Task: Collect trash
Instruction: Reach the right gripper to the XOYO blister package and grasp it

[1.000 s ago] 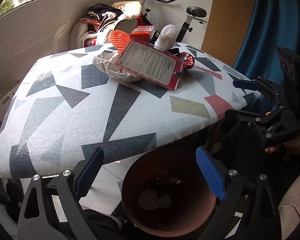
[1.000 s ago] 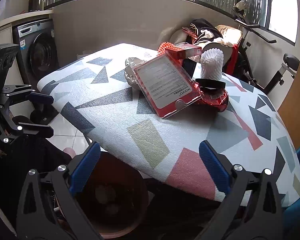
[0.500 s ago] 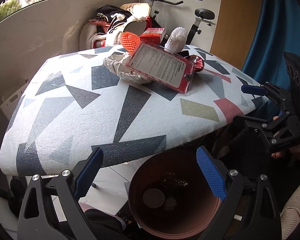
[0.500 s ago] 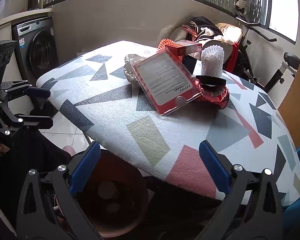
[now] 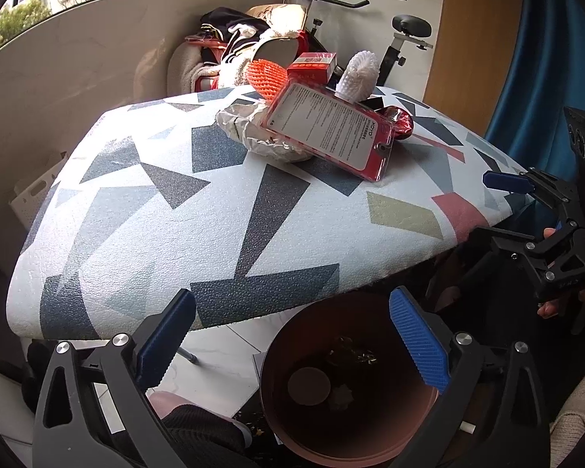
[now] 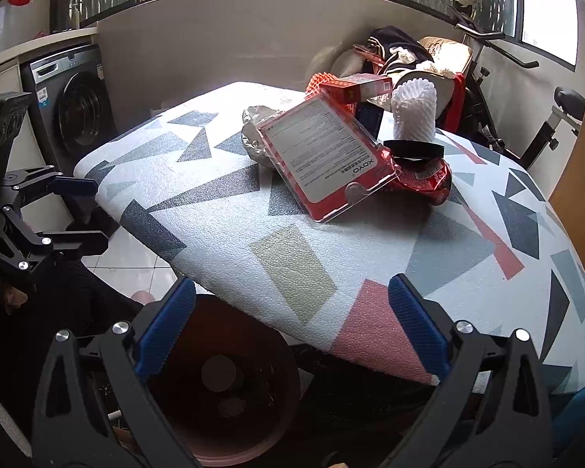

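Note:
A pile of trash lies at the far side of the patterned table (image 5: 167,210): a red flat package (image 5: 327,130) (image 6: 323,160), crumpled foil (image 5: 249,128) (image 6: 253,128), a white foam net (image 5: 357,78) (image 6: 415,107), an orange foam net (image 5: 267,76), a small red box (image 5: 312,64) (image 6: 355,85) and a crushed red wrapper (image 6: 425,179). A pink bin (image 5: 351,386) (image 6: 222,378) stands on the floor below the near table edge. My left gripper (image 5: 292,343) is open and empty above the bin. My right gripper (image 6: 288,335) is open and empty at the table edge.
A washing machine (image 6: 74,117) stands at the left. An exercise bike (image 5: 401,39) and heaped clothes (image 5: 238,39) lie behind the table. A blue curtain (image 5: 546,58) hangs at the right. In each view the other gripper shows at the frame side.
The left gripper has drifted left and back a little, so the bin and table slid right in its view. The right gripper has hardly moved. Both stay open.

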A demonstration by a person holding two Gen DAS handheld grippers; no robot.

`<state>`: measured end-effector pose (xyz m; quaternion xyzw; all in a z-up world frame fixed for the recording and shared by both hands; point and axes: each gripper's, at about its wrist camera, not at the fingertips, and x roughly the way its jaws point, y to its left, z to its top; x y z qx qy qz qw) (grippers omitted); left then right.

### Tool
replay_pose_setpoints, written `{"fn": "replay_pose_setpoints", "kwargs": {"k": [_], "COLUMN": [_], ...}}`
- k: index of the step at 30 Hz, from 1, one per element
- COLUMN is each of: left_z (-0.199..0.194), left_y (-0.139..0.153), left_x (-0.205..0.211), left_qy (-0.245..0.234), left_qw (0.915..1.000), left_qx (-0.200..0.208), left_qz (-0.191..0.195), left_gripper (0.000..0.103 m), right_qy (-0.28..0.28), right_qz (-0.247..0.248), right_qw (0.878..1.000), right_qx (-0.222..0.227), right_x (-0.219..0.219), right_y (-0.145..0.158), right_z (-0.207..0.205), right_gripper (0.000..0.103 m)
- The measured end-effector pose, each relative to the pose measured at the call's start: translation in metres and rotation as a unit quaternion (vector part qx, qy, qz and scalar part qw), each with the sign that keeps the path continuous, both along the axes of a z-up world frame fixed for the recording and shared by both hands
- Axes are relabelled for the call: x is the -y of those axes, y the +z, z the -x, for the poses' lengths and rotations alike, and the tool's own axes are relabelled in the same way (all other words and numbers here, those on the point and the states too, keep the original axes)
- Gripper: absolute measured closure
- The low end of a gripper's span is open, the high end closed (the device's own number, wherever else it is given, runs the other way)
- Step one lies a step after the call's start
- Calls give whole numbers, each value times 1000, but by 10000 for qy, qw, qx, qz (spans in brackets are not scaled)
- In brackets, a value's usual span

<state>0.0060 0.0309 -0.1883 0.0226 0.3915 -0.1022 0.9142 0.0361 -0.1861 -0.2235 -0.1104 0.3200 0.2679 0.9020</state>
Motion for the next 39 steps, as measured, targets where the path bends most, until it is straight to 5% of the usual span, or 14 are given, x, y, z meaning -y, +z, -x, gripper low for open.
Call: {"fn": "replay_pose_setpoints", "kwargs": {"k": [10, 22, 29, 34, 39], "left_z": [-4, -30, -61, -70, -71], "left_y": [-2, 27, 42, 42, 33], "left_x": [3, -7, -29, -40, -39], "left_qy": [38, 103, 434, 631, 494], "left_qw": [9999, 9981, 9956, 9942, 9959], "left_qx": [-49, 600, 728, 766, 616], "left_qz": [-156, 120, 406, 409, 437], "left_gripper": [6, 6, 6, 6, 6], "right_qy": [-375, 31, 752, 999, 1167], "right_qz": [-646, 35, 984, 936, 973], "right_qw": [9970, 10000, 9909, 9905, 9875], "right_qx": [-175, 46, 517, -88, -428], "right_x": [22, -7, -62, -80, -85], "right_y": [-2, 23, 19, 13, 9], "right_z": [-19, -108, -161, -201, -210], "right_gripper": [6, 6, 6, 6, 37]}}
